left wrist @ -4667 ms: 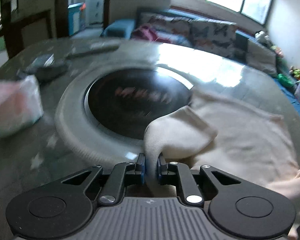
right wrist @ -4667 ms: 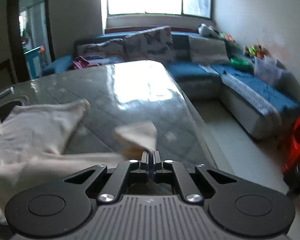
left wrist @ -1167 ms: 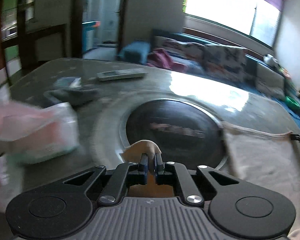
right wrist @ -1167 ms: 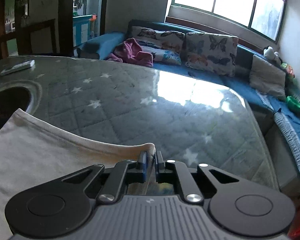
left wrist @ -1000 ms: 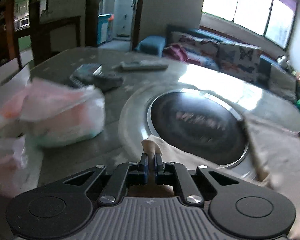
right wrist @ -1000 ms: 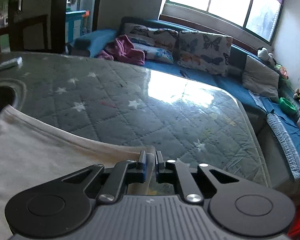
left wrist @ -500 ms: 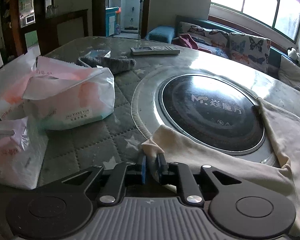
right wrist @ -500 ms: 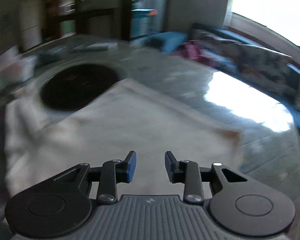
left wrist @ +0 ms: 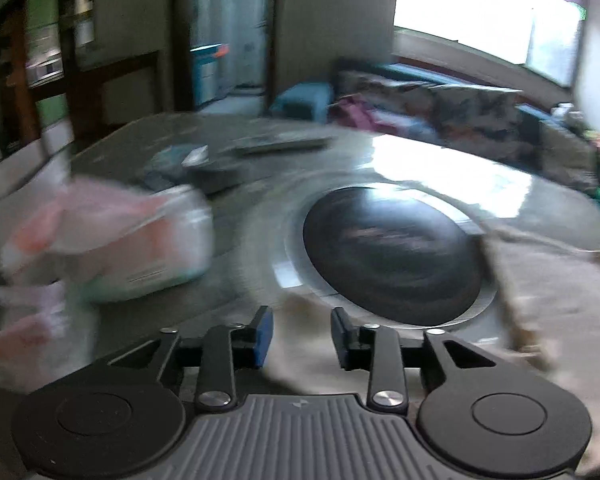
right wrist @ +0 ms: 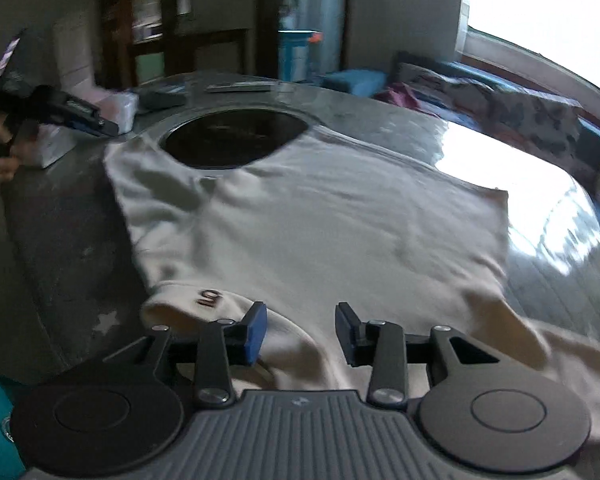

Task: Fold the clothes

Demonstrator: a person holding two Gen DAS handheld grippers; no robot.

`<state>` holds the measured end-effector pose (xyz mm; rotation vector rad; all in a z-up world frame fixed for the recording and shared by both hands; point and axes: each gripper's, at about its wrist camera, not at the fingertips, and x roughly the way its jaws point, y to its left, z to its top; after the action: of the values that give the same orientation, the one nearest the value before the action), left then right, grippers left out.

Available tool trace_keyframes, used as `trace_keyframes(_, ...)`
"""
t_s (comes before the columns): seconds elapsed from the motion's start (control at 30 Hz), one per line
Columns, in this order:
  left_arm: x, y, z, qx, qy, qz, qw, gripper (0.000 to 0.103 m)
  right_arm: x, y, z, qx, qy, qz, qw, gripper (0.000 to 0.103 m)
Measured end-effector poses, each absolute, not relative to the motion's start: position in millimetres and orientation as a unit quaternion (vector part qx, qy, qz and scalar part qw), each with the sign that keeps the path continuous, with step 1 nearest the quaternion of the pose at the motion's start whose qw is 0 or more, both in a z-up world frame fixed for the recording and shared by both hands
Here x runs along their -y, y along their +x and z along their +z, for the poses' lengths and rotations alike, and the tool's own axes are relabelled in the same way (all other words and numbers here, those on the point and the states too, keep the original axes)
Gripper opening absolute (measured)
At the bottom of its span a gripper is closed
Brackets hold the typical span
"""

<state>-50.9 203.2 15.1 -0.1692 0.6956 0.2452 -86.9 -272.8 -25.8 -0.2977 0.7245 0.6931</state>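
A garment (right wrist: 320, 232) is spread flat on the table (right wrist: 68, 248), its far left part overlapping the round inset plate (right wrist: 232, 140). One sleeve (right wrist: 196, 304) is laid at the near left edge. Left of the plate, plastic bags (left wrist: 112, 240) are set. Behind them a remote (left wrist: 284, 145) is placed. A sofa (right wrist: 500, 100) stands beyond the table.

Quick headcount: one cream cotton t-shirt (right wrist: 320, 220) spread out, one round black glass cooktop (left wrist: 392, 254), two white-and-pink plastic bags (left wrist: 112, 236), one grey remote control (left wrist: 284, 144), and two black two-finger grippers (right wrist: 301, 330), though blur hides anything smaller.
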Motion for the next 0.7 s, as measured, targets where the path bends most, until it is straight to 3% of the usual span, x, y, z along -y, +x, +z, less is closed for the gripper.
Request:
trace_keyframes(0.43,-35,-12,10,-0.359,-0.038,-0.129,0.923,0.043,358,-79,-13,-0.350,-0.041,0.222,0.909,0.040)
trace_keyframes(0.7,12,-25,-10,-0.372,0.013,-0.179,0.911,0.043,378,-73,-13,-0.340,-0.024,0.191,0.921,0.040)
